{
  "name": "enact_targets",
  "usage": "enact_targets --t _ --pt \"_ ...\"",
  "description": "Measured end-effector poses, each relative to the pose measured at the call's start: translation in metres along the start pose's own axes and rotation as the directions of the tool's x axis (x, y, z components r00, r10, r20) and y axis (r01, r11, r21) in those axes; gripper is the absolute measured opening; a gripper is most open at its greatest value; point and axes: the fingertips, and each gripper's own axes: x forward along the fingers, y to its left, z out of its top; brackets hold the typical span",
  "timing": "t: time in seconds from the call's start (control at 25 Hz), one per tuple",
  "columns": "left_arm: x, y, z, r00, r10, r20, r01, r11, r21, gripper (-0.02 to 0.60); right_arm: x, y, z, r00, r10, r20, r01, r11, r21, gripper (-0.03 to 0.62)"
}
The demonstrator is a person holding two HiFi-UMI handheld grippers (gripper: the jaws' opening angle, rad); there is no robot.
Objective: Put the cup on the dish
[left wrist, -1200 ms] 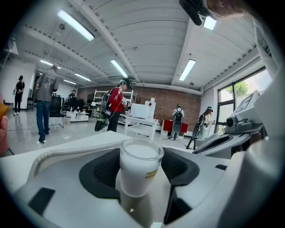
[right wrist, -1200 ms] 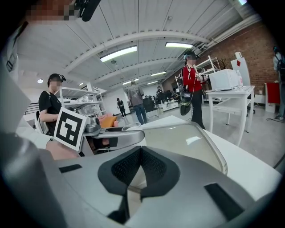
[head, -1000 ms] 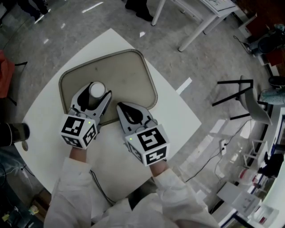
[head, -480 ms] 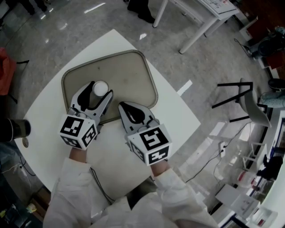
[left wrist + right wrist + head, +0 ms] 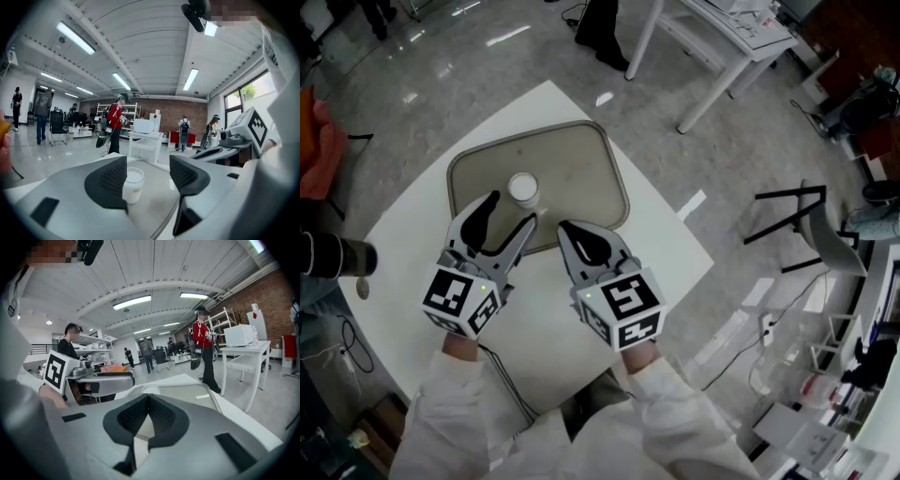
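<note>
A small white cup (image 5: 524, 188) stands upright on the beige tray-like dish (image 5: 581, 169), near its front left. My left gripper (image 5: 511, 212) is open just behind the cup, apart from it. In the left gripper view the cup (image 5: 132, 184) sits a little ahead of the gripper (image 5: 147, 178), half hidden by the left pad (image 5: 108, 180), with the dish (image 5: 159, 206) under it. My right gripper (image 5: 570, 231) is shut on nothing at the dish's front rim. Beyond its shut jaws (image 5: 148, 398) the right gripper view shows the cup's rim (image 5: 151, 389) and the dish (image 5: 187, 392).
The dish lies on a white square table (image 5: 609, 281) over a grey floor. A second white table (image 5: 703, 47) stands at the upper right and a black chair frame (image 5: 787, 216) at the right. People walk far off in the hall.
My left gripper has drawn back from the cup, which stays standing on the dish. The jaws that were round the cup are now clear of it. The right gripper stays shut.
</note>
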Motion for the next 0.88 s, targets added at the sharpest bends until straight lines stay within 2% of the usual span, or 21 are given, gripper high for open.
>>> enact_targets --t 0.24,0.36,0.48,0.68,0.88 --pt "-0.038 -0.033 0.024 0.999 -0.047 0.019 0.046 0.997 0.063 0.275 -0.028 0.019 0.016 0.999 0.015 0.037 -0.014 1.000 -0.020 0.011" --pt "-0.055 -0.052 0.030 0.998 -0.065 0.011 0.063 0.995 0.081 0.275 -0.042 0.033 0.020 0.997 0.050 0.054 -0.051 0.999 0.003 0.011" --pt "-0.072 -0.070 0.037 0.997 -0.073 0.009 0.072 0.990 0.117 0.266 -0.056 0.050 0.026 0.995 0.085 0.061 -0.083 0.996 -0.025 0.011" --pt "-0.114 -0.101 0.054 0.997 -0.068 0.039 0.062 0.987 0.148 0.198 -0.087 0.083 0.034 0.987 0.141 0.081 -0.135 0.988 -0.071 0.011" --pt "-0.150 -0.117 0.067 0.996 -0.024 0.090 0.007 0.983 0.184 0.111 -0.113 0.112 0.037 0.976 0.198 0.092 -0.189 0.977 -0.101 0.011"
